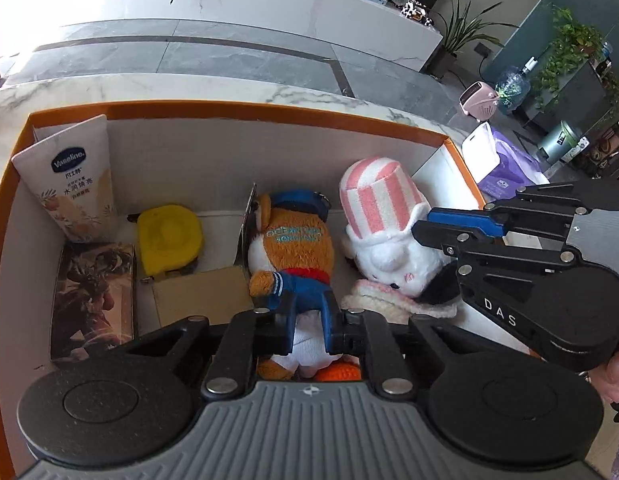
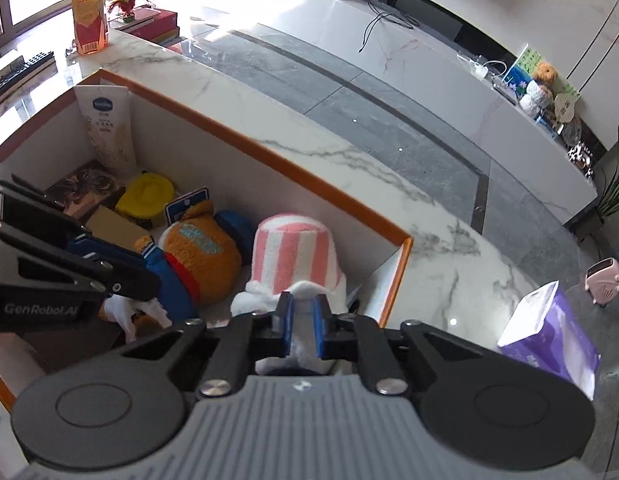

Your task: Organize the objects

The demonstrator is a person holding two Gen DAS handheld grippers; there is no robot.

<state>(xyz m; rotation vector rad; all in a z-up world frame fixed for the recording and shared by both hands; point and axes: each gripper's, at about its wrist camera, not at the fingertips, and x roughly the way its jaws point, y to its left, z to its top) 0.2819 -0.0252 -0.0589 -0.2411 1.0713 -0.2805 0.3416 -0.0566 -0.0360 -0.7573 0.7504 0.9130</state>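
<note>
An orange-rimmed white box (image 1: 269, 114) (image 2: 349, 216) sits on a marble table. In it lie an orange bear plush in blue clothes (image 1: 293, 248) (image 2: 201, 248) and a white plush with a pink-striped hat (image 1: 377, 208) (image 2: 293, 252). My left gripper (image 1: 308, 320) (image 2: 121, 276) is shut on the bear plush's white legs. My right gripper (image 2: 303, 328) (image 1: 423, 230) is shut on the white plush just below its hat.
The box also holds a Vaseline tube (image 1: 69, 184) (image 2: 107, 128), a yellow case (image 1: 169, 236) (image 2: 147, 196), a picture box (image 1: 93, 300) and a cardboard box (image 1: 201, 296). A purple tissue pack (image 2: 549, 336) (image 1: 505, 168) lies right of the box. A pink heater (image 1: 479, 100) stands on the floor.
</note>
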